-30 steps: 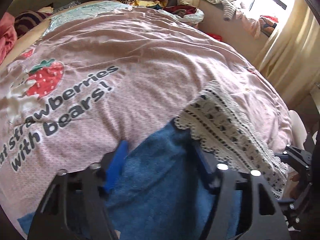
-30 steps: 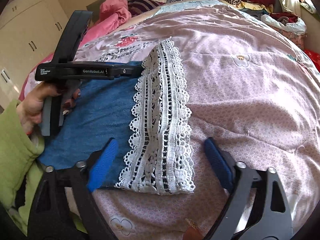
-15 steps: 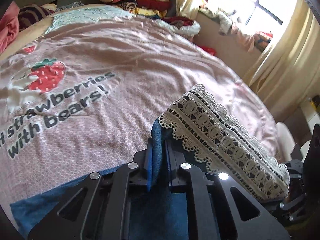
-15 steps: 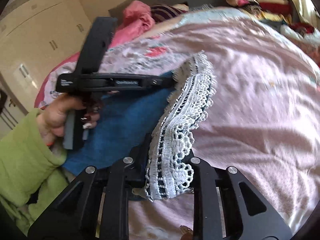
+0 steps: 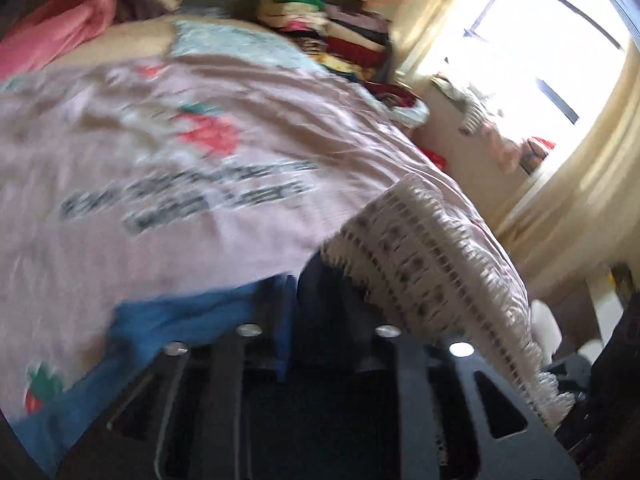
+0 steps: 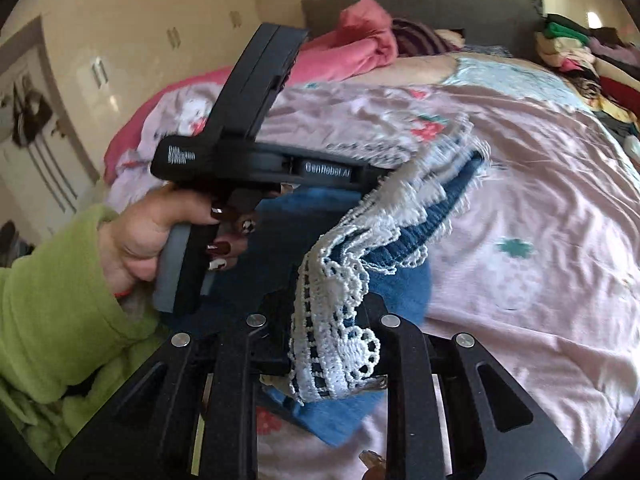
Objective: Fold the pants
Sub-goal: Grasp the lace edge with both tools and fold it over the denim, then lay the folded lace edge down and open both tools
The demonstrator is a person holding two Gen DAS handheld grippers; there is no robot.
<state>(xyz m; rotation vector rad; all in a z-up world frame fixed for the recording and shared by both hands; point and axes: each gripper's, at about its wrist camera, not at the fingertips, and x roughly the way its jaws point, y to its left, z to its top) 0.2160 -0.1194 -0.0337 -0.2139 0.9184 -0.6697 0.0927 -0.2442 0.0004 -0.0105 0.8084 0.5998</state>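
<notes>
The blue denim pants (image 6: 404, 288) with a white lace hem (image 6: 340, 320) lie on a pink bedspread (image 6: 540, 200). My right gripper (image 6: 320, 340) is shut on the lace hem and holds it lifted off the bed. My left gripper (image 5: 316, 300) is shut on the other corner of the same hem, where blue denim (image 5: 192, 316) and lace (image 5: 432, 256) show, also lifted. In the right wrist view the left gripper's black body (image 6: 256, 168) is held in a hand with a green sleeve. The left wrist view is blurred.
The bedspread (image 5: 160, 160) has a strawberry print and dark lettering. Stacked folded clothes (image 5: 340, 36) sit at the bed's far corner near a bright window (image 5: 540, 52) with curtains. Pink bedding (image 6: 352, 48) lies by the headboard; cream wardrobe doors (image 6: 120, 40) stand at the left.
Both grippers closed on the lace hem from open a second ago, and have since raised it higher off the bed, carrying it toward the headboard. The denim is folding over beneath.
</notes>
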